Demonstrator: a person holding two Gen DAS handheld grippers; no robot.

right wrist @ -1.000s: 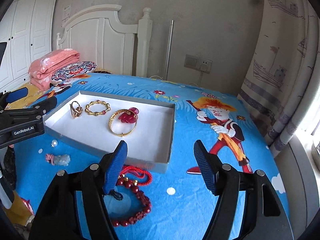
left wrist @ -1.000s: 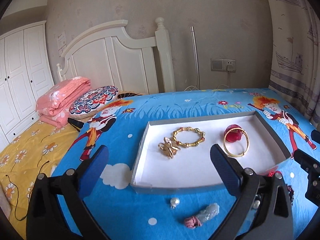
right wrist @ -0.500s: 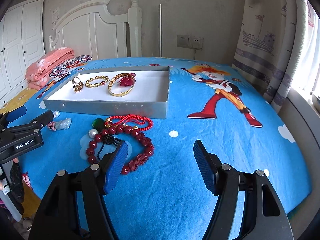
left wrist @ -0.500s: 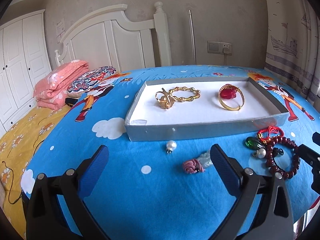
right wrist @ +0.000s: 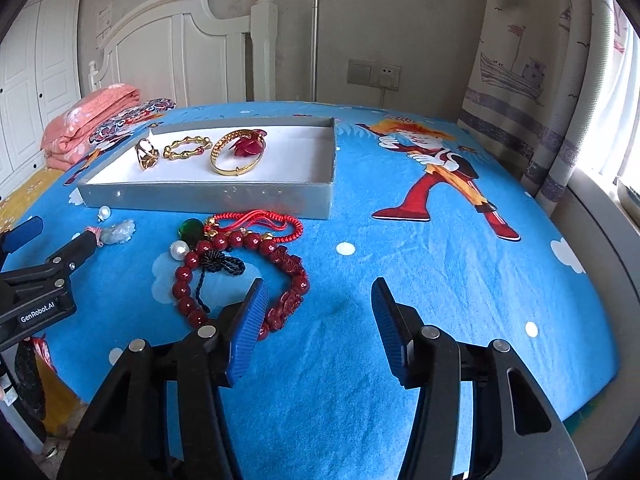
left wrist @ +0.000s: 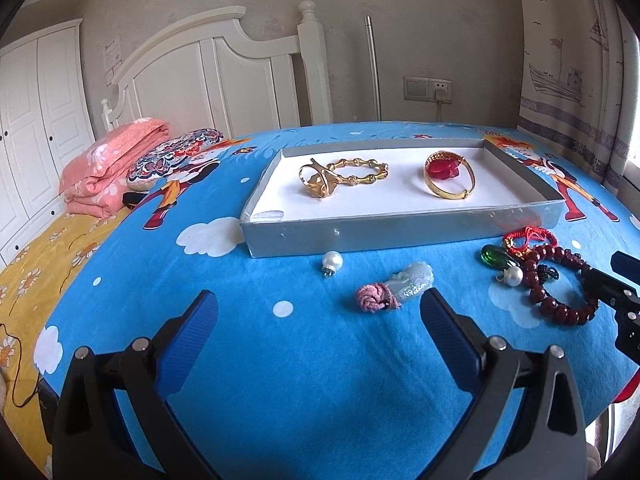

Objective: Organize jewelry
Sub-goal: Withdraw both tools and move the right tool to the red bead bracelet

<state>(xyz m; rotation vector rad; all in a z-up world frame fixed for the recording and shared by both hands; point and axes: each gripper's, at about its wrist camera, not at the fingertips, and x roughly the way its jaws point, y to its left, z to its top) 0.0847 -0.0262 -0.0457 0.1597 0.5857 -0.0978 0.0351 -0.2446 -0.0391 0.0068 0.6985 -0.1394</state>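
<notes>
A grey tray (left wrist: 360, 232) (right wrist: 200, 196) with a white floor lies on the blue bedsheet. It holds a gold ring (left wrist: 318, 182), a gold bamboo bracelet (left wrist: 360, 172), and a gold bangle (left wrist: 450, 190) around a red piece (left wrist: 442, 168). In front of it lie a pearl (left wrist: 332, 261), a jade pendant with pink knot (left wrist: 396, 288), a green stone (left wrist: 494, 257), a red cord (right wrist: 256, 222) and a dark red bead bracelet (right wrist: 248, 276) (left wrist: 560, 288). My left gripper (left wrist: 320, 316) is open and empty near the pendant. My right gripper (right wrist: 320, 308) is open and empty beside the bead bracelet.
A folded pink blanket (left wrist: 108, 168) and a patterned pillow (left wrist: 172, 156) lie at the far left by the white headboard (left wrist: 208, 80). A curtain (right wrist: 532, 80) hangs at the right. The bed's front edge (right wrist: 400, 420) is close below my grippers.
Both grippers have pulled back and lower from above the tray to the near side of the bed. The loose jewellery in front of the tray has come into view. Both stay open.
</notes>
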